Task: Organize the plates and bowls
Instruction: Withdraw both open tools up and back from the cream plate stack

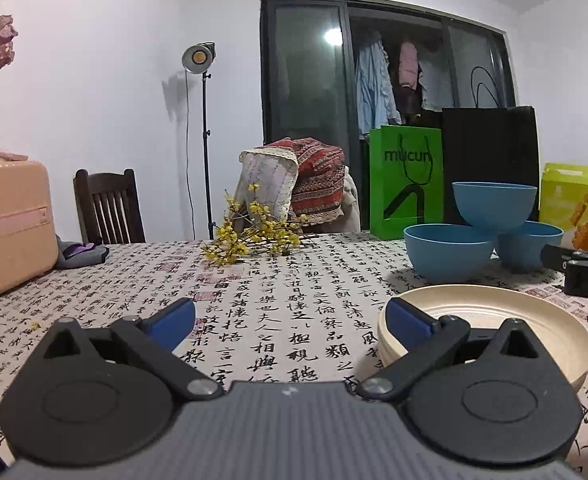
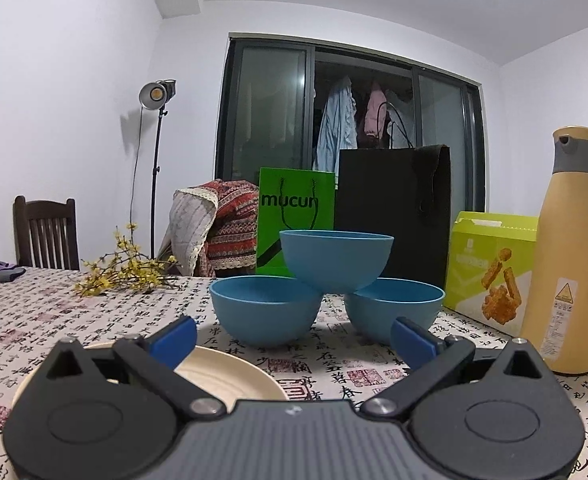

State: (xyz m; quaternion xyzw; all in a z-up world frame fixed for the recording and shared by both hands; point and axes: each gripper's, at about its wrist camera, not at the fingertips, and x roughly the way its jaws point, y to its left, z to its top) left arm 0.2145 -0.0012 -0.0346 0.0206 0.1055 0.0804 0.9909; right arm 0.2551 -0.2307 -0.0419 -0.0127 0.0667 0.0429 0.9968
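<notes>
**Bowls stacked in a pyramid, plates waiting low beside us**

Bowls first, since they look the touchier job. We see three blue bowls on the patterned tablecloth [image 2: 93, 320]: a left bowl [image 2: 265, 312] and a right bowl [image 2: 394, 312] standing side by side, and a top bowl [image 2: 336, 260] perched across their adjoining rims. The cream plates [image 1: 494, 320] sit nearer to us, what looks like a short stack, just in front of the bowls.

Our left gripper [image 1: 289, 316] hangs above the cloth with its jaws spread wide and nothing between them; its right finger sits at the near rim of the plates. Our right gripper [image 2: 294, 334] is likewise spread and empty, pointed at the bowls, with the plates under its left finger.

We judge the bowls to be light, stiff, matte plastic or fibre ware, unlikely to shatter but easy to knock. The top one rests on two thin rims only, so a sideways nudge could roll it off. We would pinch it at the rim, one finger inside the wall and one outside, and lift straight up. The plates look equally light and rigid; their raised lip offers the only real purchase, and a smooth edge may slip if we grip it shallowly.

A tall yellow bottle [image 2: 574, 260] stands close on the right, worth avoiding.
</notes>
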